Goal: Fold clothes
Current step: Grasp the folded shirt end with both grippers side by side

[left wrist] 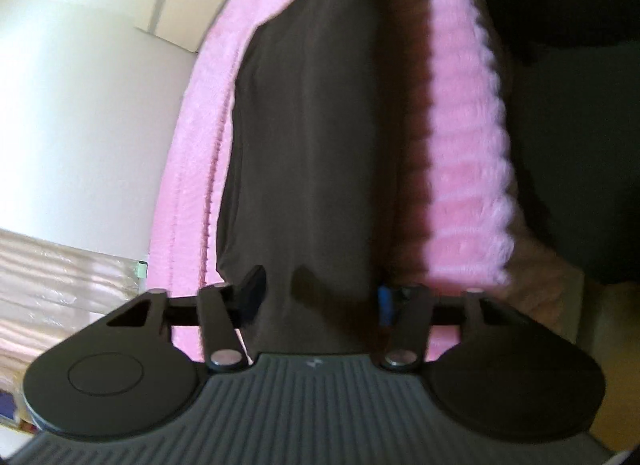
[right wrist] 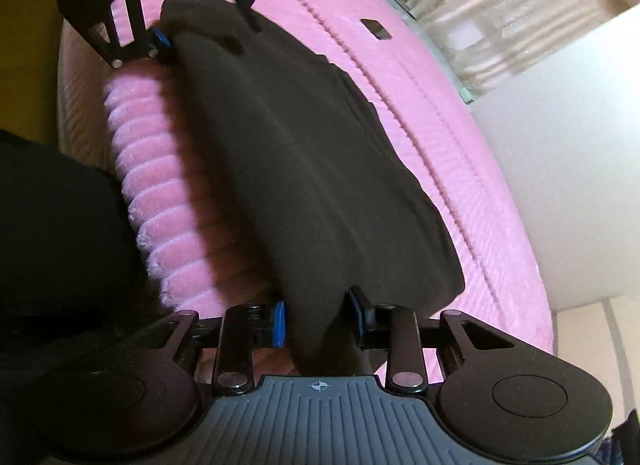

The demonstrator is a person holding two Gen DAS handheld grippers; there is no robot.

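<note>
A dark brown garment (right wrist: 312, 169) lay on the pink fluffy blanket (right wrist: 400, 65), stretched out long between the two grippers. The cloth looked plain and matte, with no print, folded at least once into a long narrow band with soft creases running lengthwise. Its far edge on the blanket made a thick rounded fold; its near edge sat just beside the blanket's ribbed border (right wrist: 168, 201).

The right gripper (right wrist: 320, 315) sat at one end of the garment, its jaws partly spread with cloth bunched between the blue pads, which looked pressed against it. The left gripper (left wrist: 320, 297) sat at the other end; its jaws stood apart with cloth filling the gap, but blur hid whether the pads really pinched, so grip unclear. In the right wrist view the left gripper (right wrist: 200, 35) showed at the garment's far end, one blue pad touching the cloth.

A white wall (left wrist: 80, 125) stood beyond the blanket. A small dark tag (right wrist: 375, 29) lay on the blanket, apart from the garment.
</note>
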